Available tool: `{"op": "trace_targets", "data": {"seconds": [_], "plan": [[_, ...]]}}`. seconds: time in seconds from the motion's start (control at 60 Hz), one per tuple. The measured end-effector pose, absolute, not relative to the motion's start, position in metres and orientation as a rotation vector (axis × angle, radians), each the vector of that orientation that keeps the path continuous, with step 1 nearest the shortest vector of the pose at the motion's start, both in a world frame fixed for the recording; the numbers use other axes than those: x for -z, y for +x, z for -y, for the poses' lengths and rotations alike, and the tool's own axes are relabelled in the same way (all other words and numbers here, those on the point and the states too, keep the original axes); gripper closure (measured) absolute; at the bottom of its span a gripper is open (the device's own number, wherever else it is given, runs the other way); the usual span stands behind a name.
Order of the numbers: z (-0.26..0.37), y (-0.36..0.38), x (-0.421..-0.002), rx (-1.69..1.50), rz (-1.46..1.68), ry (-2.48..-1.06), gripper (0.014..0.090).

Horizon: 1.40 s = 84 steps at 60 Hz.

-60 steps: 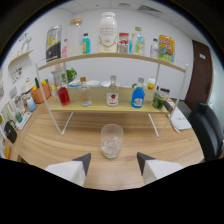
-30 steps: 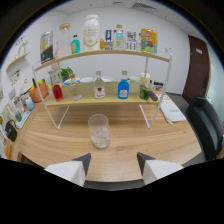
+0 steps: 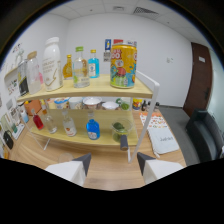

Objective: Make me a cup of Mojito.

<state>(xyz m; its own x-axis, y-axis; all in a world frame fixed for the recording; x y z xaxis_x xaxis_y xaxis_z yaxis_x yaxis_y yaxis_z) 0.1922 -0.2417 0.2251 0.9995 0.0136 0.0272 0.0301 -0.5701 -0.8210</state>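
Tool: the tool (image 3: pixel 113 164) hangs empty before the two-tier shelf (image 3: pixel 85 90), its fingers spread apart with only bare bench (image 3: pixel 111 176) showing in the gap between them.
Progress: by the look of it the Mojito is barely begun; nothing is gripped, and no cup or glass shows anywhere near the fingers.
Top shelf: beyond and above the fingers stand a large white jug (image 3: pixel 52 62), a green-capped bottle (image 3: pixel 80 67), a blue bottle (image 3: pixel 93 64) and a colourful can (image 3: pixel 123 65).
Lower shelf: just ahead of the fingers sit a squat blue bottle (image 3: pixel 92 129), a red bottle (image 3: pixel 38 121) and a glass bowl of limes (image 3: pixel 120 128), with a row of lidded tubs (image 3: pixel 92 104) behind.
Still to do: seemingly everything, from fetching lime and spirit to filling a cup.
Nearby: papers (image 3: pixel 161 136) lie on the bench beside the shelf.
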Motion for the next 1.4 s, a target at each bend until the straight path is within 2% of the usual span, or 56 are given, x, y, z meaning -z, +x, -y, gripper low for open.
{"op": "trace_targets", "data": {"seconds": [0.217, 0.35, 0.483, 0.683, 0.783, 0.867, 1.183, 1.4], "plan": [[0.192, 0.206, -0.209, 0.015, 0.068, -2.207, 0.0188], [0.173, 0.211, -0.192, -0.003, 0.069, -2.245, 0.0240], [0.161, 0.215, -0.178, -0.006, 0.075, -2.279, 0.0381], [0.156, 0.218, -0.162, -0.015, 0.063, -2.338, 0.0673], [0.157, 0.218, -0.160, -0.023, 0.060, -2.356, 0.0785], [0.158, 0.219, -0.157, -0.006, 0.071, -2.383, 0.0847], [0.157, 0.229, -0.160, 0.030, 0.021, -2.376, 0.0883], [0.179, 0.222, -0.193, 0.004, -0.020, -2.308, 0.0885]]}}
